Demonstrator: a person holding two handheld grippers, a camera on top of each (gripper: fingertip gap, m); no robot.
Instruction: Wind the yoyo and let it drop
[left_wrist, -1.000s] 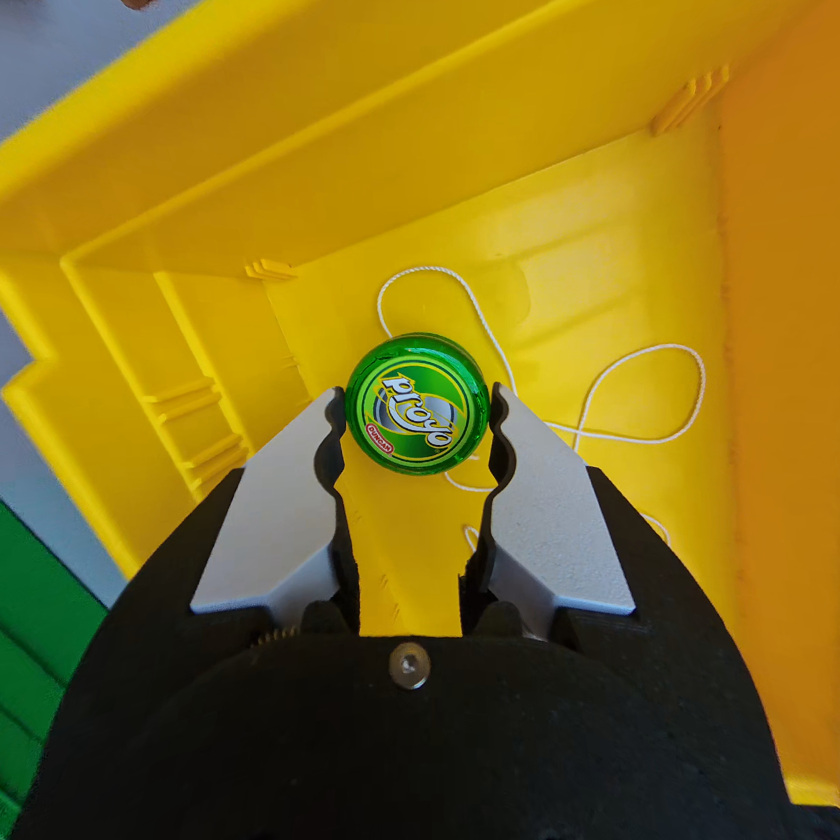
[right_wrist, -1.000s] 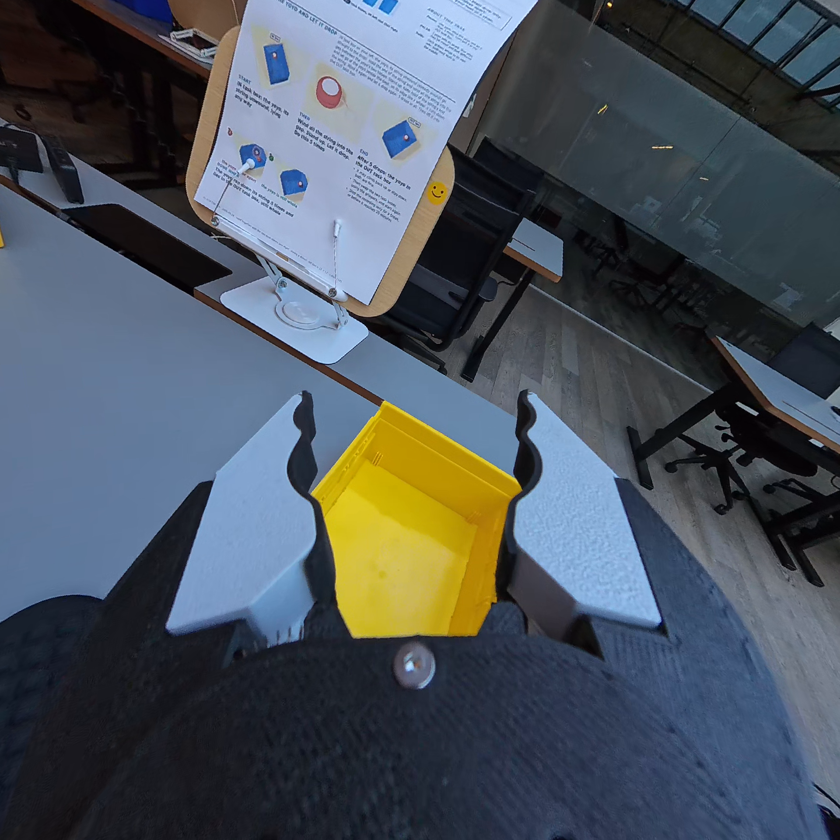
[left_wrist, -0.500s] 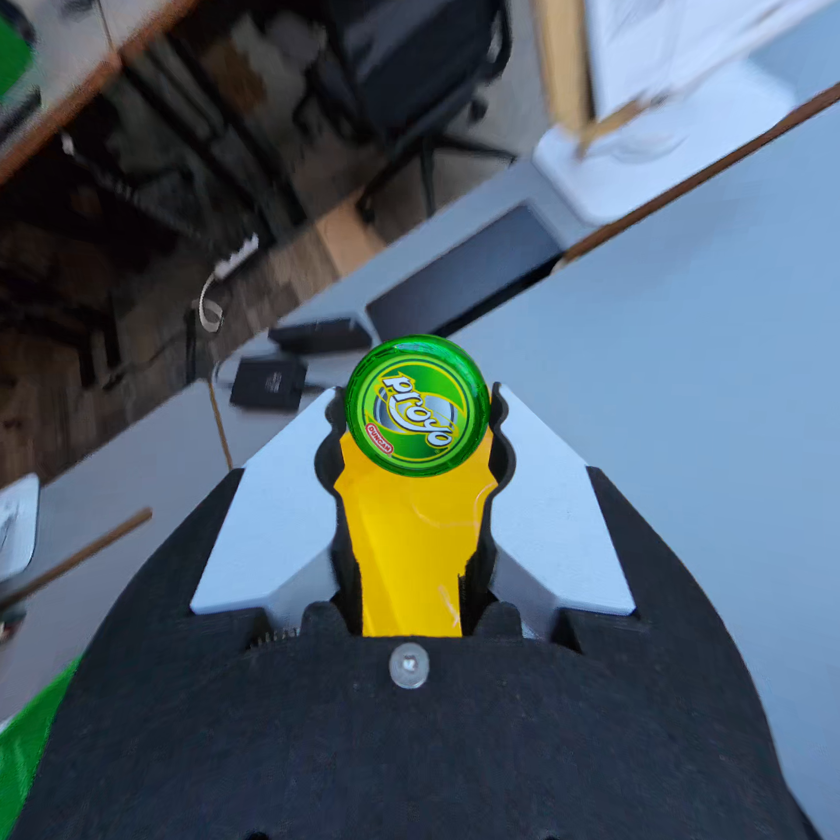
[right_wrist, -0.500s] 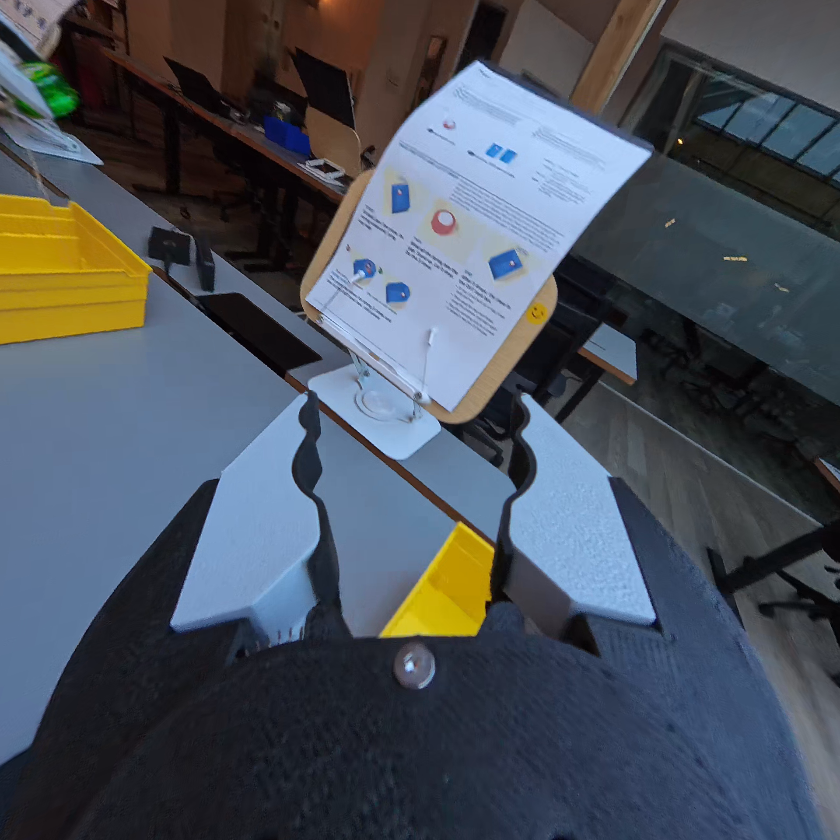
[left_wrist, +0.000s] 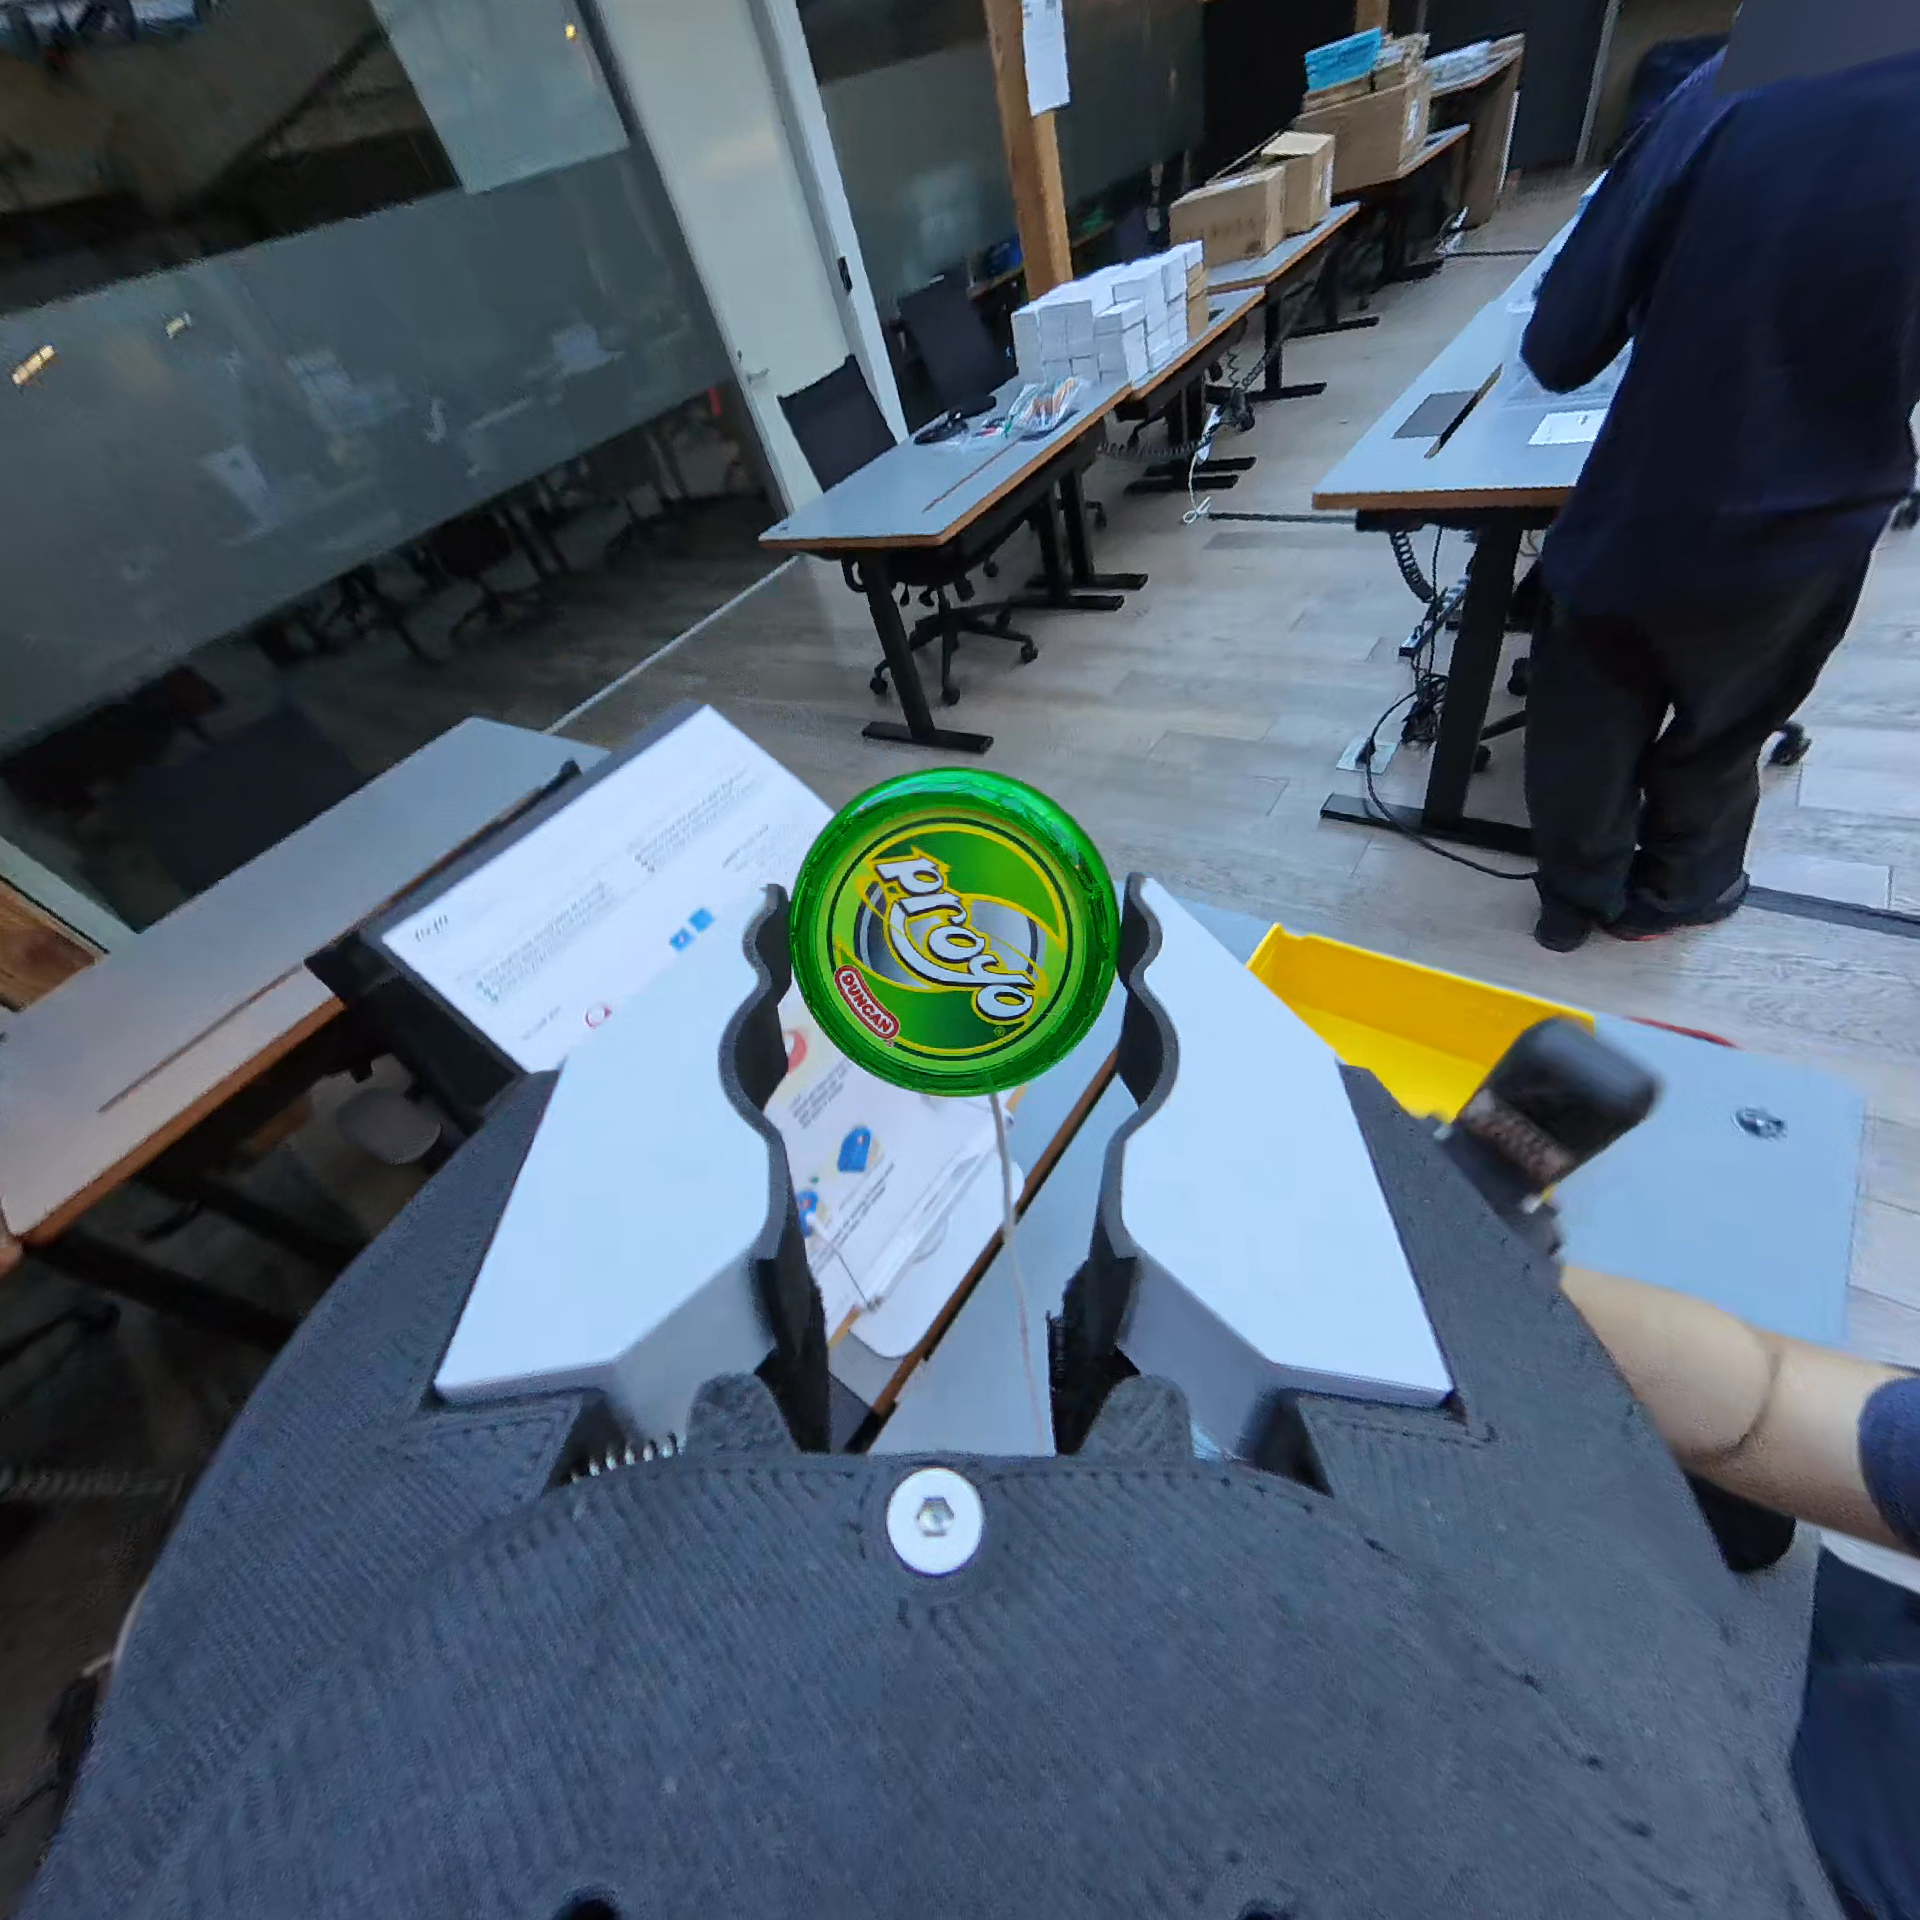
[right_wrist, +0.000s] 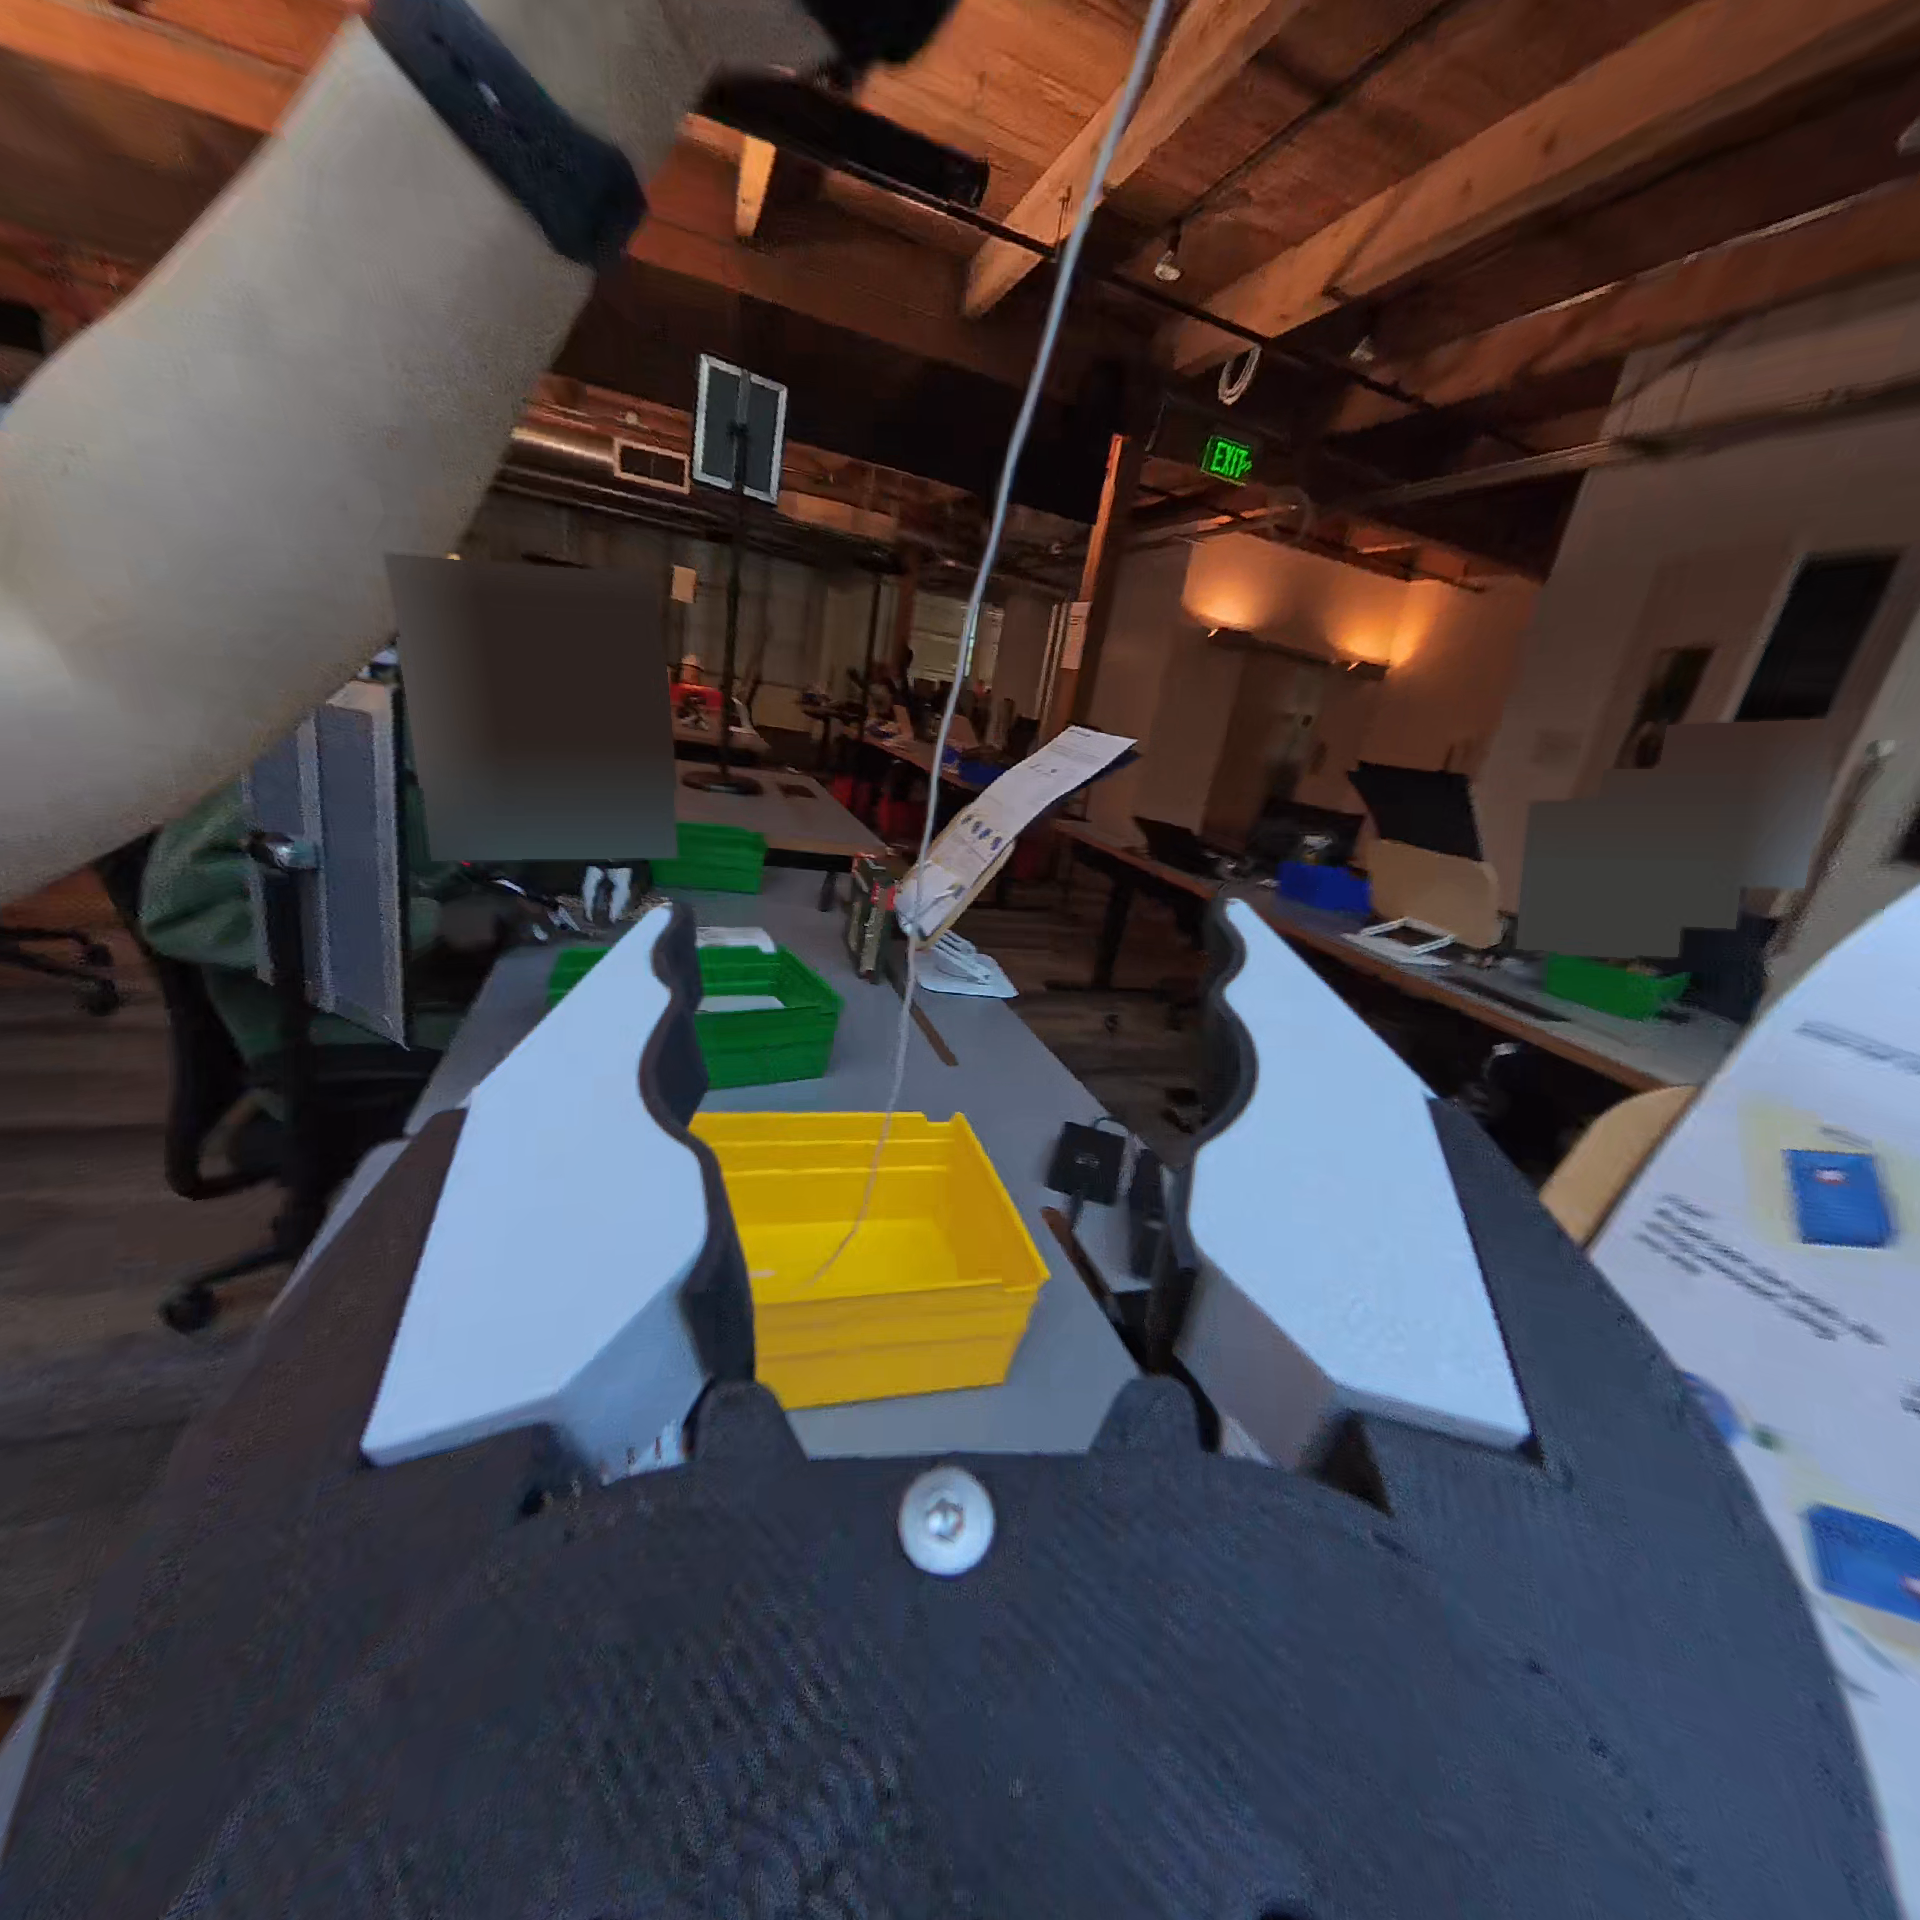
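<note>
Left tongs (left_wrist: 954, 930): mine, clamped on the green yoyo (left_wrist: 954, 930), one finger on each side of its rim, printed face toward the camera.
Right tongs (right_wrist: 940, 1023): jaws apart, gripping nothing; the string (right_wrist: 1023, 436) passes through the air between them, touching neither finger as far as I can tell.
Where the yoyo is: lifted clear of the grey surface (right_wrist: 997, 1060), well above the yellow bin (right_wrist: 883, 1268); its string hangs down and the loose end trails into that bin.
How the yoyo will handle: I judge it light, hard and glossy, so likely to slip or swivel in a weak pinch; the rim hold I have seems right, since it leaves the groove free for winding.
How the string will handle: thin, limp, easily lost or tangled. I would take it a little below the yoyo, where it hangs straight, not at the slack end in the bin.
Yoyos: one.
Strings: one.
Tongs: two.
Yellow bins: one in the right wrist view; the left wrist view shows part of a yellow bin (left_wrist: 1392, 1003), and I cannot tell if it is the same one.
Green bins (right_wrist: 764, 1013): a stack farther back, count unclear.
Instruction sheet (left_wrist: 613, 894): on a stand beyond my left tongs.
</note>
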